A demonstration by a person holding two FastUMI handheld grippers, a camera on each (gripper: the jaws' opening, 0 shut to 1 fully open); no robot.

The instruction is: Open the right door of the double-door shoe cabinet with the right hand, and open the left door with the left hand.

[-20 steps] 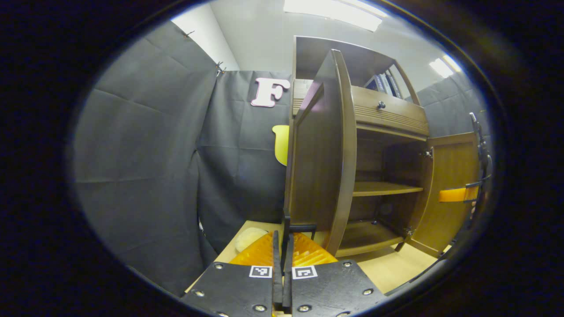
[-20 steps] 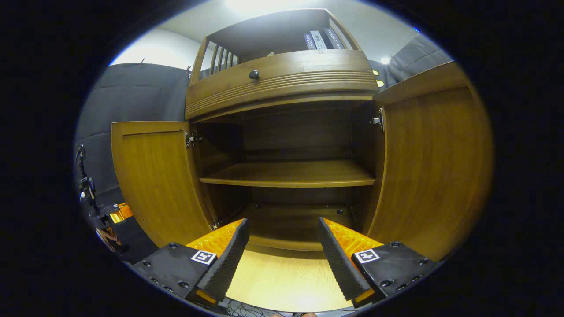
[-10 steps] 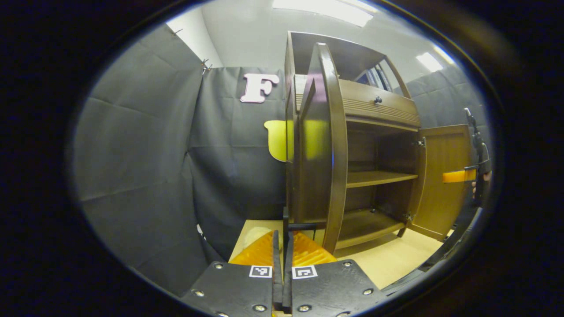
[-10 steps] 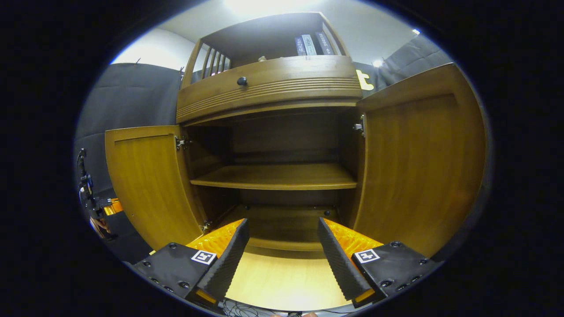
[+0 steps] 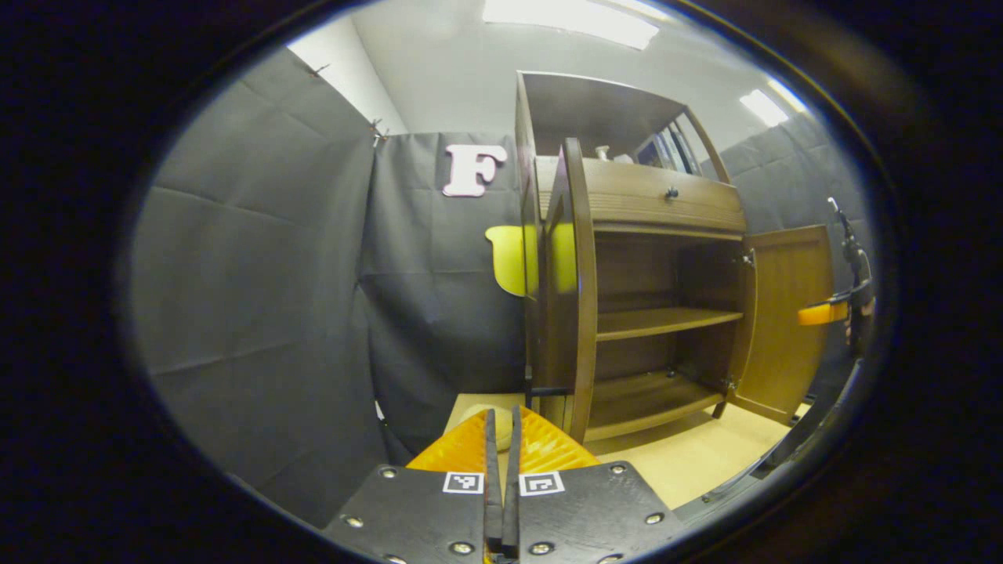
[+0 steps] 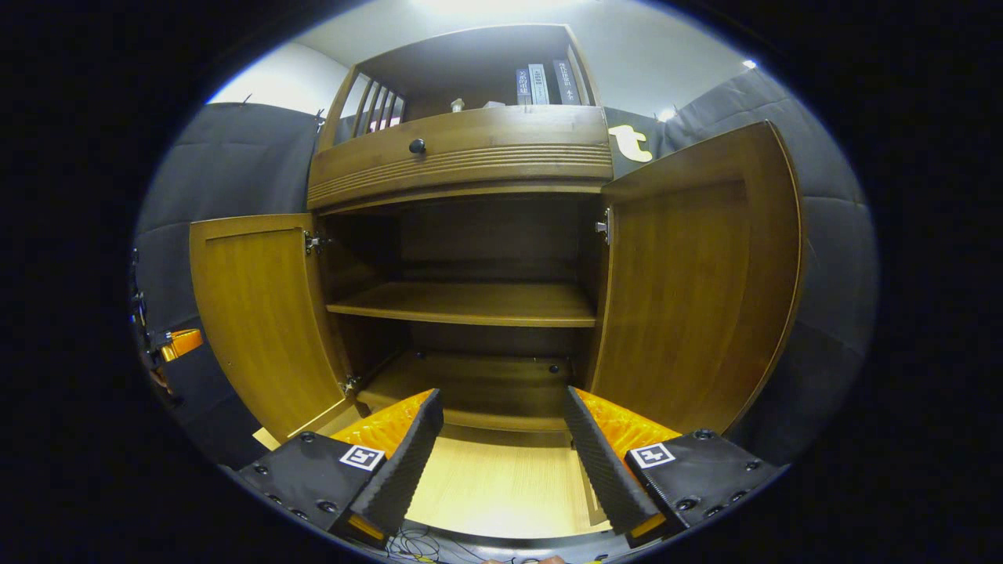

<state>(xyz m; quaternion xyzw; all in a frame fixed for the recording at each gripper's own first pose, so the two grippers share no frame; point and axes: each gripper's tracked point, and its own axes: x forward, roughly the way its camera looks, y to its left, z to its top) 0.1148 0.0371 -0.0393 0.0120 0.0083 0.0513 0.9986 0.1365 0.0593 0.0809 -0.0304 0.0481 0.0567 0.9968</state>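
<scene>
In the left gripper view, the left gripper is sitting with its fingers pressed together and nothing between them, just short of the outer edge of the left door, apart from it. That door is standing swung wide, seen nearly edge-on.

In the right gripper view, the right gripper is hanging with its fingers spread wide and gripping nothing, pointing into the open shoe cabinet. The right door is standing open beside it, and the left door is opening out at the far side.

Inside, a middle shelf and a bottom shelf are lying bare. Above them a drawer front with a dark knob is running across, and books are standing in the top compartment.

The cabinet is resting on a light wooden tabletop, near its back edge. Black cloth is hanging around the booth, with a white ceiling and bright light panels glowing overhead.
</scene>
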